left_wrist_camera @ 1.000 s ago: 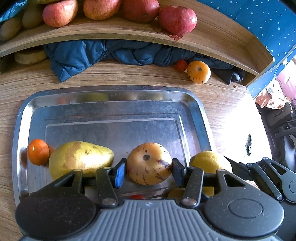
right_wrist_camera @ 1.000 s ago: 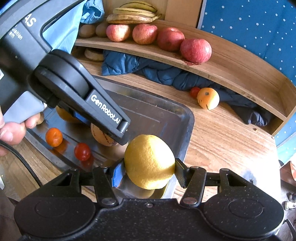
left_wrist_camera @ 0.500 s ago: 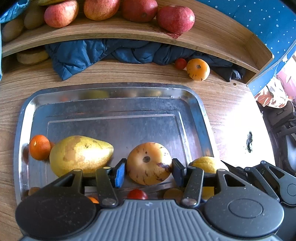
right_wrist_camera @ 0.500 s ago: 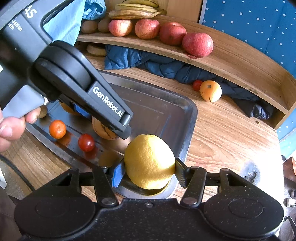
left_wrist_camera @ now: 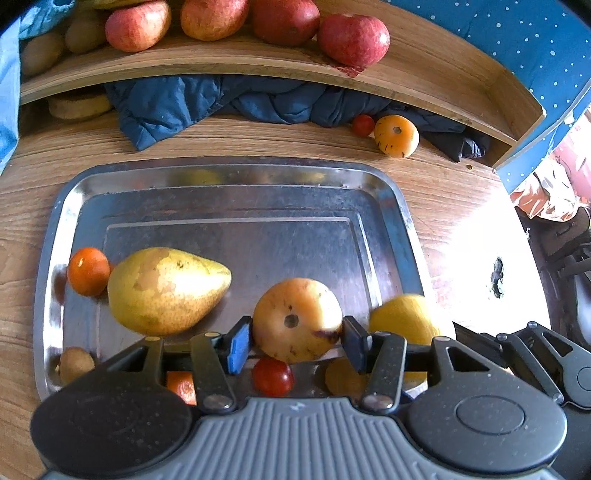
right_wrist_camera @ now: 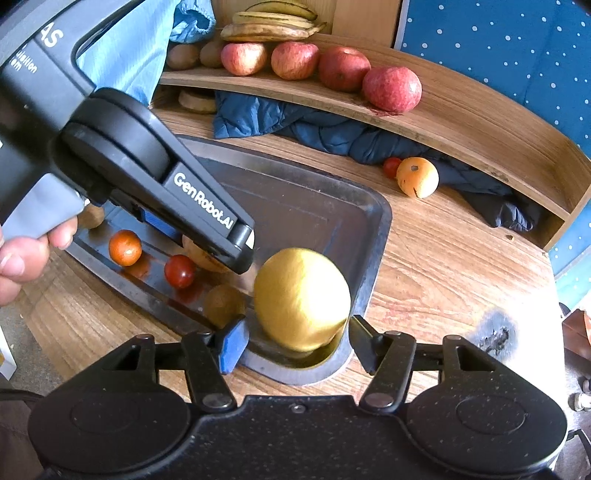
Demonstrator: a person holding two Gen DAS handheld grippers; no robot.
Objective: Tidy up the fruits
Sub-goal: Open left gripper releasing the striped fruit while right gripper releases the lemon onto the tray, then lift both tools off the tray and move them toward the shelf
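A metal tray (left_wrist_camera: 399, 206) is lying on a wooden table (left_wrist_camera: 454, 206), and nine fruits are showing in or over it: one yellow pear (left_wrist_camera: 166, 290), two small orange citrus (left_wrist_camera: 88, 271), one cherry tomato (left_wrist_camera: 272, 376), two small brown fruits (left_wrist_camera: 75, 363), one speckled orange-yellow round fruit (left_wrist_camera: 297, 319) and one lemon (right_wrist_camera: 301, 299). The second citrus is lying partly hidden at the tray's near edge, and the second brown fruit (right_wrist_camera: 223, 304) is sitting just beside the lemon. The left gripper (left_wrist_camera: 295, 343) is hovering low over the tray's near edge, its fingers lying on either side of the speckled fruit; whether they are actually pinching it cannot be told. The right gripper (right_wrist_camera: 295, 341) is reaching in at the tray's near right corner with its fingers spread, a small gap showing on each side of the blurred lemon, which is sitting in that corner. A person's hand (right_wrist_camera: 26, 254) is wrapping the left gripper's handle. Beyond the tray's far right corner, one more speckled fruit (left_wrist_camera: 396, 136) and one more tomato (left_wrist_camera: 362, 124) are lying touching each other on the table, against a crumpled blue cloth (left_wrist_camera: 236, 99). On the wooden shelf (right_wrist_camera: 461, 110) above, four red apples (right_wrist_camera: 391, 88) are standing in a row, with a bunch of bananas (right_wrist_camera: 273, 26) and two brown kiwis (right_wrist_camera: 183, 56) at its left end.
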